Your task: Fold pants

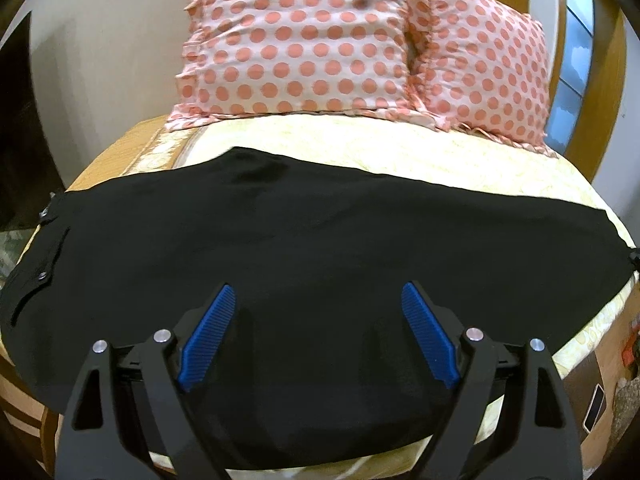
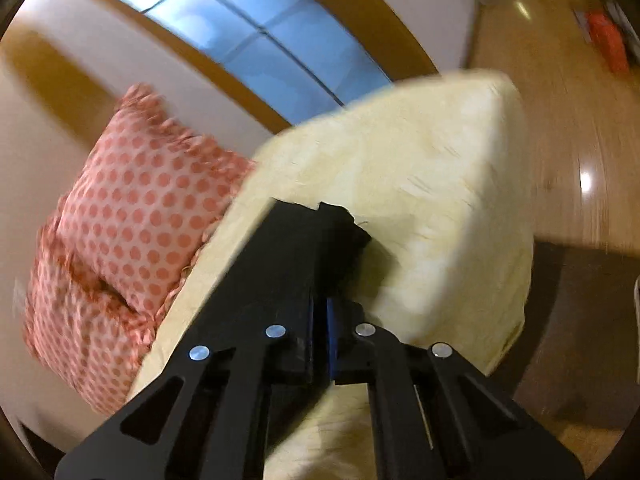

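Observation:
Black pants (image 1: 280, 240) lie spread sideways across the pale yellow bed (image 1: 400, 148), waistband with snaps at the left. My left gripper (image 1: 318, 286) hovers just over the middle of them, its blue pads (image 1: 208, 336) wide apart and nothing between them. In the right wrist view my right gripper (image 2: 320, 304) is shut, blue pads together, with a strip of the black pants (image 2: 312, 232) running from the jaws over the bed (image 2: 420, 160). The fingertips are hidden by the cloth.
Two pink polka-dot pillows (image 1: 300, 40) lean against the wall at the bed's head and show blurred in the right wrist view, pillows (image 2: 140, 200). A wooden bed frame (image 1: 120, 152) edges the mattress. Glossy wooden floor (image 2: 560, 120) lies past the bed's corner.

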